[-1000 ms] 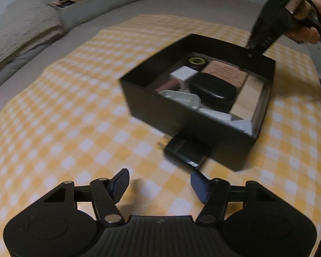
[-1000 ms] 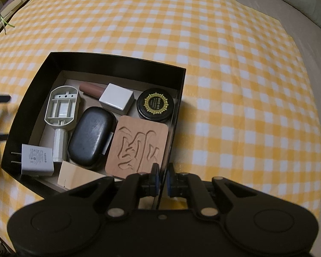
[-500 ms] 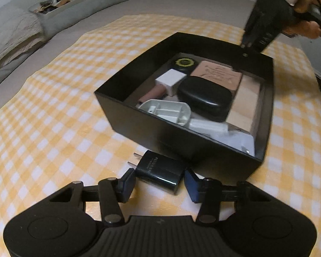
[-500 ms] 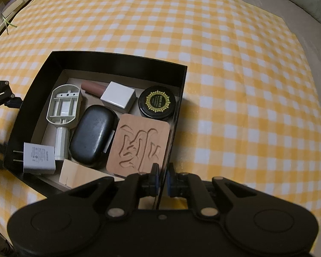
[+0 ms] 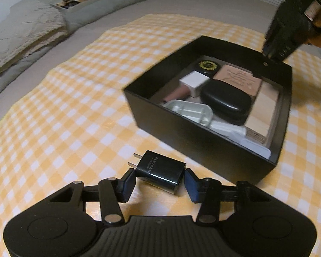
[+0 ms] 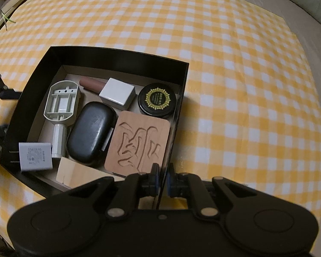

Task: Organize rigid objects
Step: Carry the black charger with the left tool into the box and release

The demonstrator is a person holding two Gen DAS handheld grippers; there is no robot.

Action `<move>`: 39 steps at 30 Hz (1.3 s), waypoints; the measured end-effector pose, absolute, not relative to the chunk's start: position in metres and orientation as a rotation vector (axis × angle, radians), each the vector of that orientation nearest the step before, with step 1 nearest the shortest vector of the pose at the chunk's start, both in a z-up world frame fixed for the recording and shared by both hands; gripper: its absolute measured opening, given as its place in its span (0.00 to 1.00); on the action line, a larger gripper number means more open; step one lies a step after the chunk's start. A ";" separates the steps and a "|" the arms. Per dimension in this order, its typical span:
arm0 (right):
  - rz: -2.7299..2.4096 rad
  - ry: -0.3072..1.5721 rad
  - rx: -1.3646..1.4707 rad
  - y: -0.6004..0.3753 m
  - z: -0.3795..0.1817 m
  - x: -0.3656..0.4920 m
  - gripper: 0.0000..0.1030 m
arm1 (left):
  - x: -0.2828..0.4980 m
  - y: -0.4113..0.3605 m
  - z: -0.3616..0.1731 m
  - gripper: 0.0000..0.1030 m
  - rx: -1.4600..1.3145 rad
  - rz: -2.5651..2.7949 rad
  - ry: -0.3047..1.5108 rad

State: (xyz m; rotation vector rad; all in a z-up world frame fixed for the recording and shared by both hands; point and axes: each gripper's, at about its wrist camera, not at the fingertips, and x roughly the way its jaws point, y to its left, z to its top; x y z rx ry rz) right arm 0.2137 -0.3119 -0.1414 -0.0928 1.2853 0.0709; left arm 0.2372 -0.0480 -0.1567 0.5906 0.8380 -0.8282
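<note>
Pickup of the black charger [image 5: 159, 174] is the step in hand: your left gripper [image 5: 158, 183] has its pads pressed on both sides of the plug's body, which lies on the yellow checked cloth [image 5: 64, 117] just outside the near wall of the black box [image 5: 192, 141], prongs pointing away to the left. Your right gripper [image 6: 161, 178] is pinched shut on the thin wall of that box at its far corner, steadying it.

Next, I judge, you lift the charger clear of the near wall and set it down inside. That calls for a firm hold, since the glossy casing looks slippery, and enough height that the prongs do not catch the rim.

Room inside is tight. The box already holds a white charger [image 6: 35, 156], a grey plastic handle-shaped part [image 6: 61, 105], a black oval case [image 6: 92, 133], a carved wooden coaster [image 6: 139, 143], a round black tin with a gold emblem [image 6: 157, 100], a white block [image 6: 117, 93], a brownish tube [image 6: 92, 83] and a pale wooden piece [image 6: 75, 174]. The likeliest free floor is the strip along the back wall, behind the tube. Keep the right hand's hold so the light box does not slide as you lower the plug.
</note>
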 end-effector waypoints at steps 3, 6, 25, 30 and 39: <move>0.068 1.286 -0.089 -0.312 -0.143 0.214 0.06 | 0.239 -0.042 -0.150 0.49 0.582 -0.790 0.823; 0.061 1.287 -0.078 -0.312 -0.145 0.216 0.06 | 0.241 -0.036 -0.140 0.48 0.562 -0.758 0.803; 0.030 1.276 -0.033 -0.317 -0.139 0.213 0.05 | 0.227 -0.096 -0.084 0.48 0.505 -0.805 0.665; 0.034 1.274 -0.043 -0.315 -0.139 0.212 0.05 | 0.237 -0.125 -0.103 0.48 0.552 -0.795 0.737; 0.040 1.274 -0.043 -0.316 -0.140 0.213 0.05 | 0.250 -0.154 -0.121 0.50 0.580 -0.792 0.765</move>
